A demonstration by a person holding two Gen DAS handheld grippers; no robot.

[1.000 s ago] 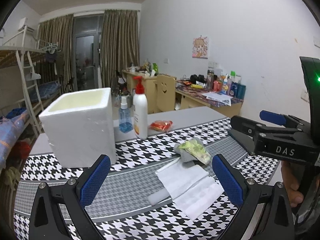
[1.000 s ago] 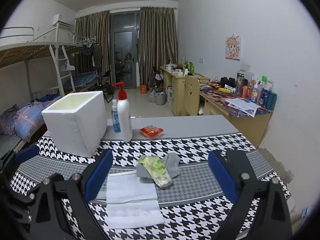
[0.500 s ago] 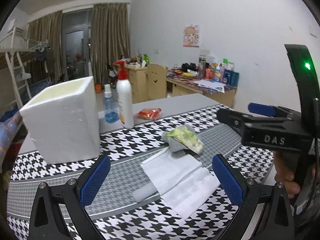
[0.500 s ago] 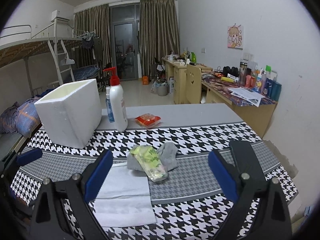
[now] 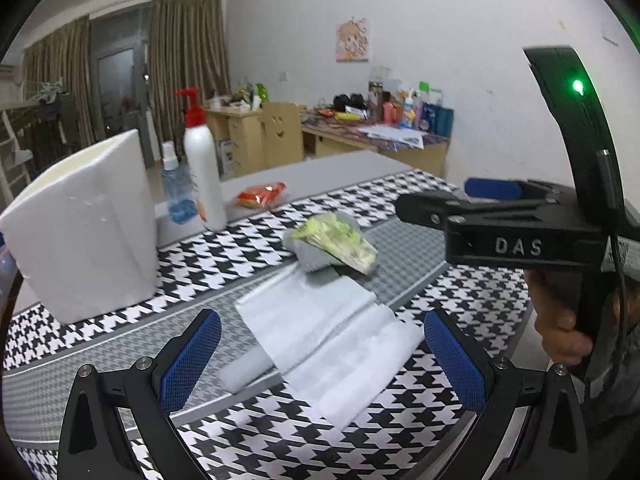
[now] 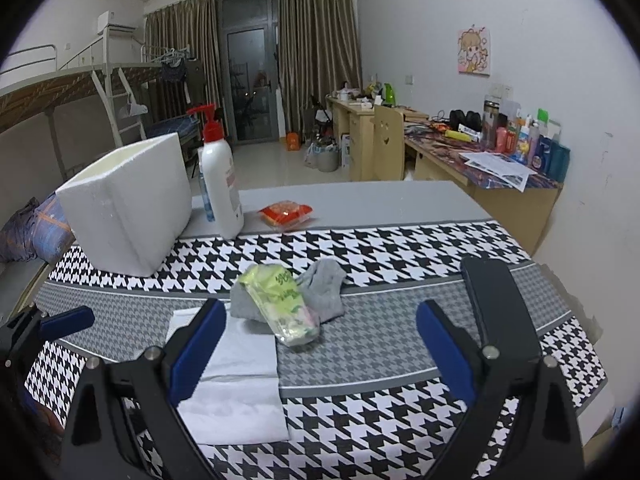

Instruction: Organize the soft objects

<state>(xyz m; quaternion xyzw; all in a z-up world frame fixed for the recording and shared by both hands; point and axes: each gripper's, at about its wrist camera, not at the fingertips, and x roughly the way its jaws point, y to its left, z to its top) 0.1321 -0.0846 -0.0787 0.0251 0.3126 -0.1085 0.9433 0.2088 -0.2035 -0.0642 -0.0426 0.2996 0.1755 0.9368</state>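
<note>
A white foam sheet (image 5: 332,344) lies partly rolled on the houndstooth tablecloth; it also shows in the right wrist view (image 6: 236,380). Beyond it lies a grey sock (image 6: 324,292) with a yellow-green plastic packet (image 6: 280,300) on top; both show in the left wrist view, sock (image 5: 312,256) and packet (image 5: 340,240). A white foam box (image 5: 84,224) stands at the left, also in the right wrist view (image 6: 128,200). My left gripper (image 5: 320,364) is open over the sheet. My right gripper (image 6: 316,344) is open and empty, near the packet.
A white pump bottle (image 6: 220,188) and a small blue spray bottle (image 5: 176,188) stand behind the box. A red snack packet (image 6: 286,214) lies on the grey tabletop. The table's right edge (image 6: 560,272) is near. Desks and a bunk bed stand beyond.
Both grippers have moved forward and lower toward the foam sheet and the sock; the objects look larger. Both stay open. Nothing on the table has moved.
</note>
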